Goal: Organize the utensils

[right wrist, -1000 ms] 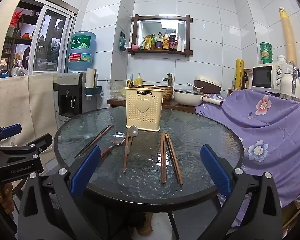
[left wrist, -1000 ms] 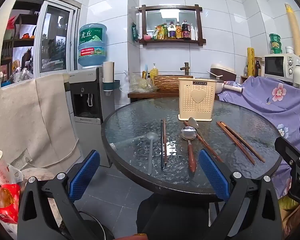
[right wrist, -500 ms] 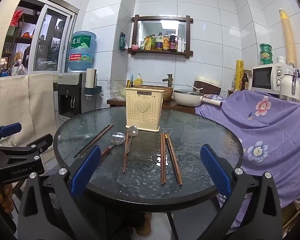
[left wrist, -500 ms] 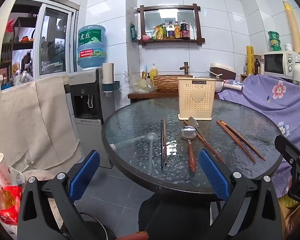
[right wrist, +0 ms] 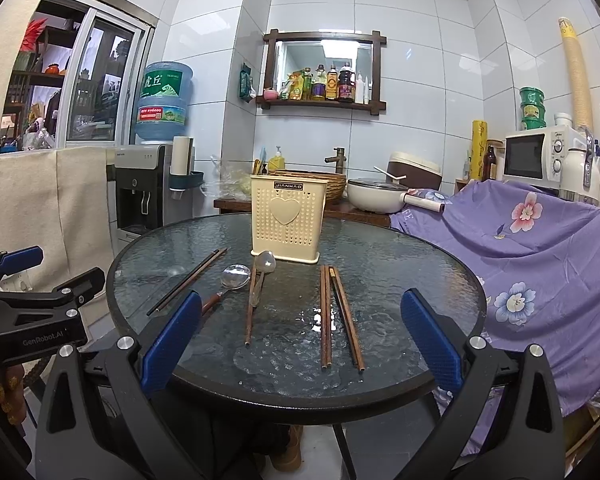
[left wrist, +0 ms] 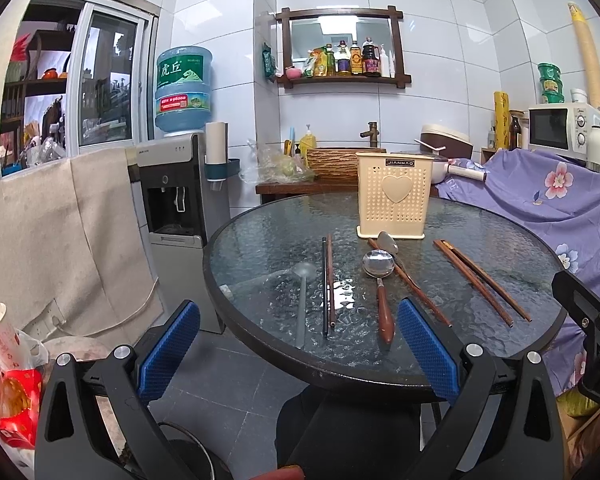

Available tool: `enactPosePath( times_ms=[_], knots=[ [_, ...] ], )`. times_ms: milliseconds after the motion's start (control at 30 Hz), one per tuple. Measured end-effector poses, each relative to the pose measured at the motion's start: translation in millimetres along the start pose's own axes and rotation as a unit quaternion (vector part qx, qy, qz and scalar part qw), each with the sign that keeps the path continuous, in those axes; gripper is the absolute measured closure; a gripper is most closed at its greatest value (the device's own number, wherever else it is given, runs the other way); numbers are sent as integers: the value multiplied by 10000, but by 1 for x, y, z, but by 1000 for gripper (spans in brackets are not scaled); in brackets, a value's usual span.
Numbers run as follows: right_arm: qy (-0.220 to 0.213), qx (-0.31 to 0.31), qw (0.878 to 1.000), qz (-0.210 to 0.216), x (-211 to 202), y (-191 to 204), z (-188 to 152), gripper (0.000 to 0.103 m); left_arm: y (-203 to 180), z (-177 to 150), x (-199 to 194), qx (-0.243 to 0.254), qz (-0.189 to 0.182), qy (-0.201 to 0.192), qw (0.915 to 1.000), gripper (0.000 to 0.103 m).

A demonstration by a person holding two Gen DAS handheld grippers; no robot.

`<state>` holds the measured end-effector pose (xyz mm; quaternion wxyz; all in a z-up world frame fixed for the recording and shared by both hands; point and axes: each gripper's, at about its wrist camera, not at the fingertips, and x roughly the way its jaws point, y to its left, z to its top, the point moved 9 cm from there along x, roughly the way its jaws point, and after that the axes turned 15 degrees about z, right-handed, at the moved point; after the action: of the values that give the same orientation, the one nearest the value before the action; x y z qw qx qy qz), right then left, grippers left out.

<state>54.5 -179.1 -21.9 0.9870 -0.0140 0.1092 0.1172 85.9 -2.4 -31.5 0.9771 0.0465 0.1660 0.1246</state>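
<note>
From the left wrist view, the left gripper [left wrist: 298, 348] hangs just off the near edge of the round glass counter [left wrist: 500, 236], its blue fingers [left wrist: 168, 350] wide apart with nothing between them. On the glass lie a dark pair of chopsticks [left wrist: 327, 284] running straight away from the camera, a metal spoon [left wrist: 380, 284] with a reddish wooden handle to their right, then a smaller spoon [left wrist: 398, 258] crossing a single brown chopstick [left wrist: 410, 284], and farther right a brown pair [left wrist: 482, 282] angled toward the counter's edge. A cream slotted holder [left wrist: 392, 196] with a heart on its front stands upright behind them all, near the far side. The right gripper [left wrist: 592, 320] shows at the right edge. From the right wrist view, the right gripper [right wrist: 300, 340] also sits short of the counter [right wrist: 420, 264], fingers [right wrist: 430, 340] spread and empty. The brown pair [right wrist: 334, 316] lies straight ahead between them, the single chopstick [right wrist: 251, 308] and small spoon [right wrist: 262, 276] to the left, then the larger spoon [right wrist: 232, 280] and the dark pair [right wrist: 190, 282] slanting leftward. The holder [right wrist: 287, 216] stands behind, just past the small spoon's bowl. The left gripper [right wrist: 32, 304] is at the left edge, well off the glass.
</note>
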Motion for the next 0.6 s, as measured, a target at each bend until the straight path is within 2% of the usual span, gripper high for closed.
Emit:
enactPosePath(
  times_ms=[600],
  knots=[
    [9,-3,10000,22,2,0,2,5,1,-2,3,-7,-4,19,10000,6]
  ],
)
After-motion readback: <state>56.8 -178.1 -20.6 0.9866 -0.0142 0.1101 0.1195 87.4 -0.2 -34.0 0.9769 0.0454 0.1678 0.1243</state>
